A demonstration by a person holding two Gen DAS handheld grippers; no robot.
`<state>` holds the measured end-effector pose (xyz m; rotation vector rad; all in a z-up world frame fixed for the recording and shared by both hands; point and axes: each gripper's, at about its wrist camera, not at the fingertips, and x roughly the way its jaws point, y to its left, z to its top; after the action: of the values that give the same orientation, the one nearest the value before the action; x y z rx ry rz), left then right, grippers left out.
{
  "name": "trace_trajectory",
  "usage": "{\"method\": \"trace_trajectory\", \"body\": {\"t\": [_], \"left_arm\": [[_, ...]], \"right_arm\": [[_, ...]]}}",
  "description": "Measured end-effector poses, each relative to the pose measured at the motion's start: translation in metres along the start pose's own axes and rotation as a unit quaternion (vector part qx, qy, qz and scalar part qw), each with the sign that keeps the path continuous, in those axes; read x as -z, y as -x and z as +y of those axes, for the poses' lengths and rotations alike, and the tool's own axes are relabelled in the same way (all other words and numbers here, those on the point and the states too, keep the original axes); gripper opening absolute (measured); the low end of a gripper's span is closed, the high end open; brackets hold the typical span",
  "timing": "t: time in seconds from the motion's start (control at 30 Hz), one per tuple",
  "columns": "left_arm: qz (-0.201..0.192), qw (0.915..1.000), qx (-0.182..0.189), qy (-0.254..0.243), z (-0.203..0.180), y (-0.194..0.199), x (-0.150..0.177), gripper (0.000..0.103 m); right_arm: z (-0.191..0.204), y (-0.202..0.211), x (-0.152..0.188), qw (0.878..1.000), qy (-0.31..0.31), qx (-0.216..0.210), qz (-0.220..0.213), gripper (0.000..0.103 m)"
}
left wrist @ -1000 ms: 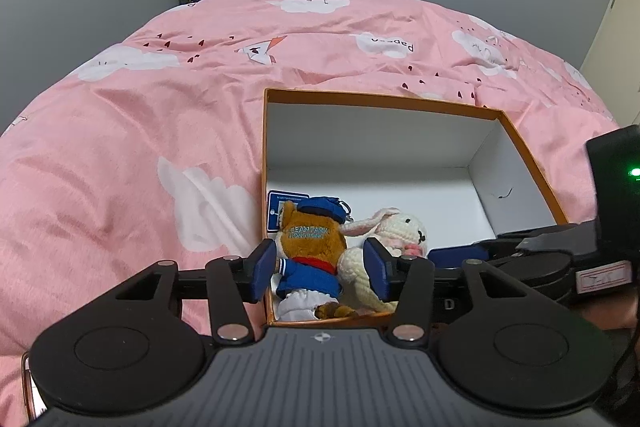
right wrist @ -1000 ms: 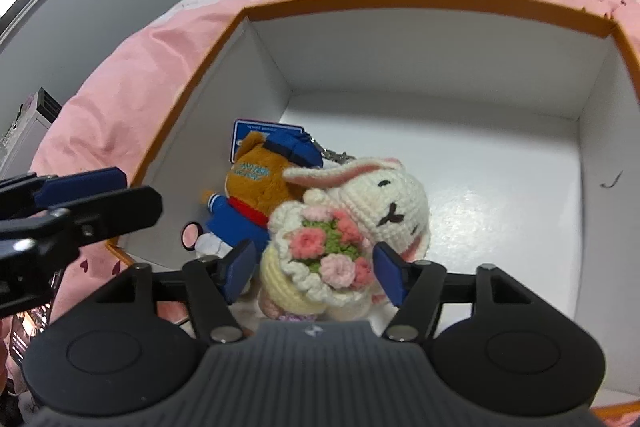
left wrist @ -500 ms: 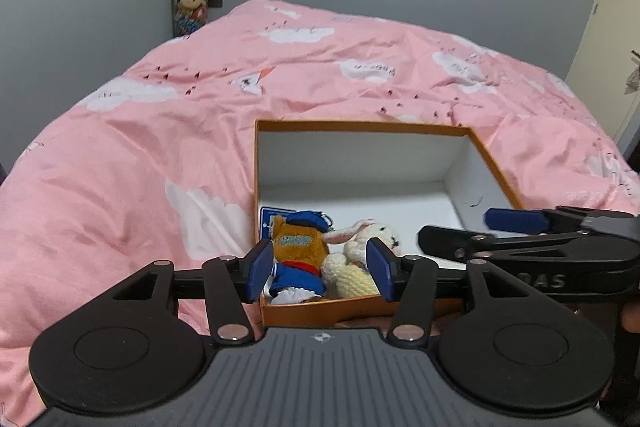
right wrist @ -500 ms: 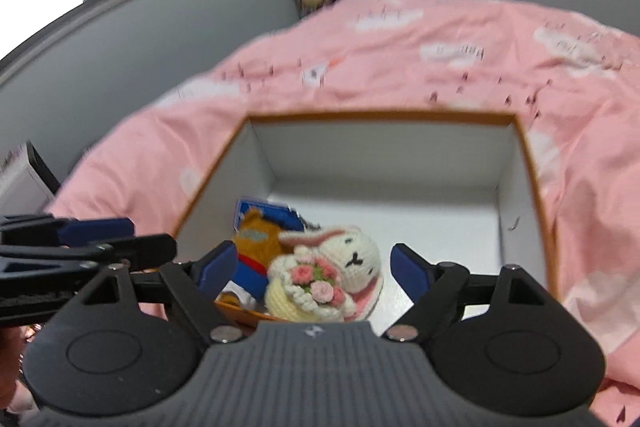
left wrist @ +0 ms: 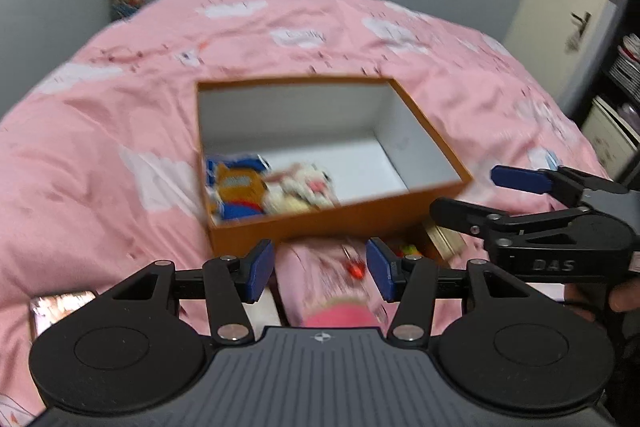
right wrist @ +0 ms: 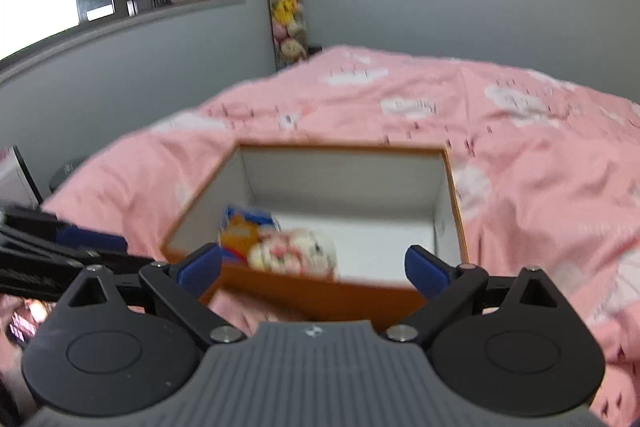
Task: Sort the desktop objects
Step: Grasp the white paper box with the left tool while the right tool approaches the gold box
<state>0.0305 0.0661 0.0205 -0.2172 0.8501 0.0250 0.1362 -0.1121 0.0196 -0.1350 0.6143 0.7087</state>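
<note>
From my seat I can read only "DAS", embossed on the black body of the right gripper (left wrist: 496,193) in the left wrist view (everything else with print on it is blurred).

Both the left gripper (left wrist: 320,269) and right gripper (right wrist: 313,269) hover with jaws spread, holding nothing.

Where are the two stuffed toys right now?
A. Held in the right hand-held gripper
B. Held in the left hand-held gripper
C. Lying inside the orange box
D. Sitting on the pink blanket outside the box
C: the two stuffed toys lie in the near-left corner of the orange box, while the left hand-held gripper and right hand-held gripper are both open and hold nothing.
</note>
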Motion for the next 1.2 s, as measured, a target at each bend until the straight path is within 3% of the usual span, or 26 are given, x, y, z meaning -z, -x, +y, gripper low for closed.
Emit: {"method": "trace_trajectory", "body": {"t": [0.17, 0.4, 0.8, 0.93, 1.2], "left_arm": [[0.032, 0.9992, -0.008, -0.024, -0.005, -0.011, 0.015, 0.056], [0.073, 0.9943, -0.065, -0.043, -0.003, -0.017, 0.025, 0.056], [0.139, 0.9828, -0.107, -0.056, 0.007, -0.047, 0.039, 0.059], [0.144, 0.9821, -0.112, -0.048, 0.011, -0.053, 0.042, 0.046], [0.134, 0.9816, -0.125, -0.054, 0.011, -0.06, 0.047, 0.041]], "right_arm": [[-0.008, 0.001, 0.029, 0.998, -0.021, -0.001, 0.057, 0.076], [-0.005, -0.006, 0.062, 0.991, -0.036, -0.039, 0.121, 0.072], [-0.003, -0.012, 0.063, 0.991, -0.036, -0.036, 0.126, 0.075], [-0.004, -0.012, 0.063, 0.991, -0.038, -0.034, 0.127, 0.076], [-0.003, -0.012, 0.064, 0.991, -0.038, -0.032, 0.128, 0.076]]}}
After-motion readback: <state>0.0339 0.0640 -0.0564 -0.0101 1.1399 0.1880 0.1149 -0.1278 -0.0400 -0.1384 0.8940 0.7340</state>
